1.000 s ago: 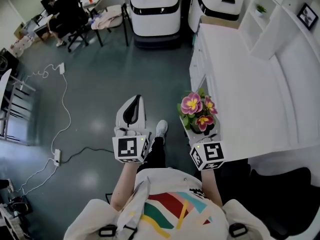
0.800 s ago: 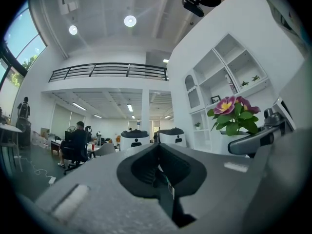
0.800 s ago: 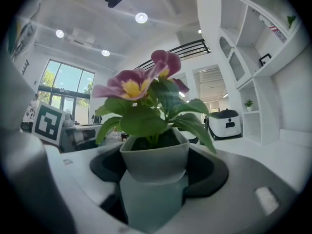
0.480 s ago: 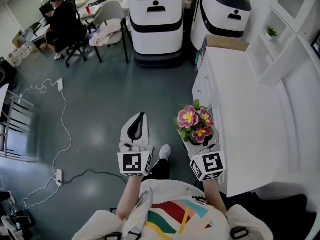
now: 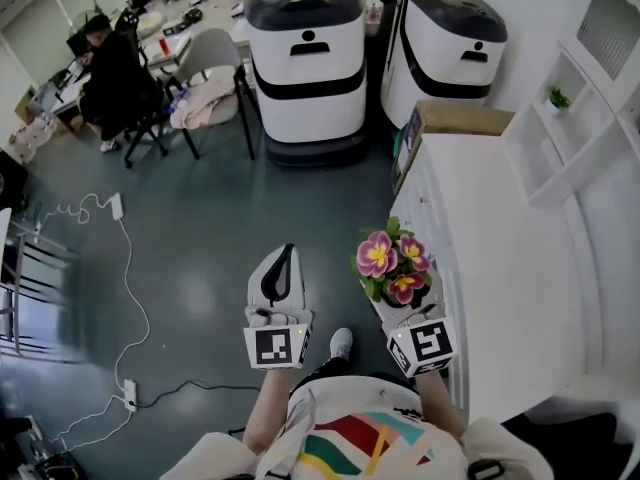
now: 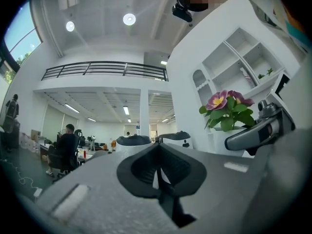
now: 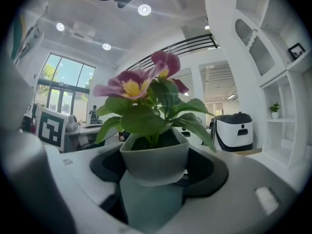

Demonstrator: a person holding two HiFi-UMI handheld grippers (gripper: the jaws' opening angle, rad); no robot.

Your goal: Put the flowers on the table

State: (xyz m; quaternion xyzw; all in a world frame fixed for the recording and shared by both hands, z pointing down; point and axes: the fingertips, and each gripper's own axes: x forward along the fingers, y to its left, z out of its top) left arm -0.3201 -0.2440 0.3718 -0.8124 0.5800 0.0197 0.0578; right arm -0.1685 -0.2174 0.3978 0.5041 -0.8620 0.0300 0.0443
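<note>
Right tongs [image 5: 408, 306] clenching pot of pink flowers [image 7: 154, 159], upright, lower centre of frame, just beside white table [image 5: 520, 268] edge; I'm holding left tongs [image 5: 280, 284] pinched together, empty.

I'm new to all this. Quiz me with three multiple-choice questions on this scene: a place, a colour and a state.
1. Where is the flower pot? A on the floor; B held by the right gripper; C on a shelf.
2. What colour are the petals? A blue; B white; C pink-purple.
3. On the left gripper, the fingers are: A closed, empty; B wide open; C clamped on a box.
Answers: B, the right gripper view shows it clasping the flower pot. C, the petals are pink-purple with yellow centres. A, the left gripper view shows the fingers together with nothing between them.
</note>
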